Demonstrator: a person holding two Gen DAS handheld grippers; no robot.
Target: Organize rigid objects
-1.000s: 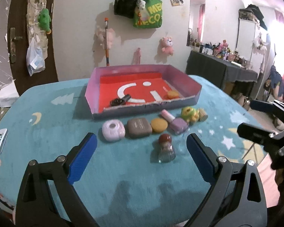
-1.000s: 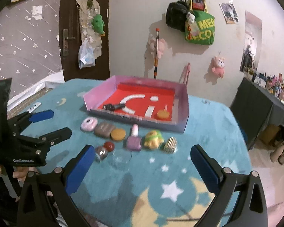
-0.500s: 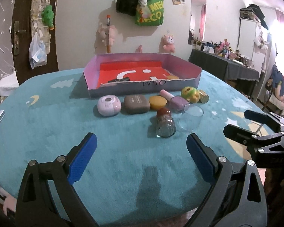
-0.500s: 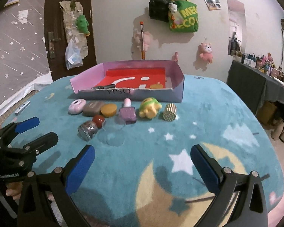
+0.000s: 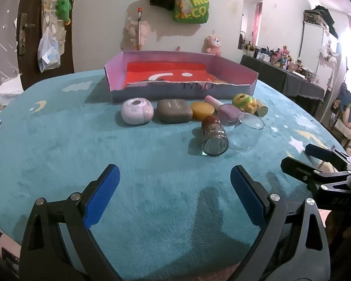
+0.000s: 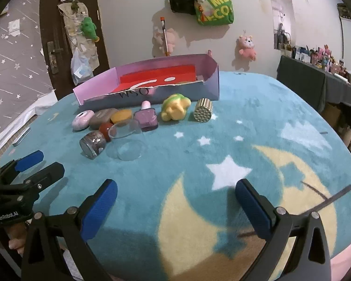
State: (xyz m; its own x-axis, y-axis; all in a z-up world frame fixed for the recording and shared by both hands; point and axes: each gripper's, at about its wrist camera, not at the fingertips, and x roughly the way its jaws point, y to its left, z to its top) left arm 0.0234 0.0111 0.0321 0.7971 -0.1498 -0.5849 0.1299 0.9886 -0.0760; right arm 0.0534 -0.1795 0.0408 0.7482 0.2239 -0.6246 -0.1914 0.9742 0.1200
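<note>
The left hand-held gripper hangs low over the near edge of the desk with its blue pads spread wide and nothing between them; the right hand-held gripper is likewise wide and empty over the moon pattern.

Nearest ahead of the left one lies a small glitter jar on its side, red cap pointing away, with a clear glass cup tipped over just beside it. Both look hard and smooth, so they would probably roll or slip; the cup seems fragile and is best pinched gently across its wall, the jar across its body.

Behind them runs a row: a lilac round case, a brown case, a yellow disc, a nail polish bottle, a yellow-green toy and a studded cylinder. The cases look light and stiff, easiest gripped across their flat sides.

Farthest is the pink open box, its red floor largely hidden by the front wall.
</note>
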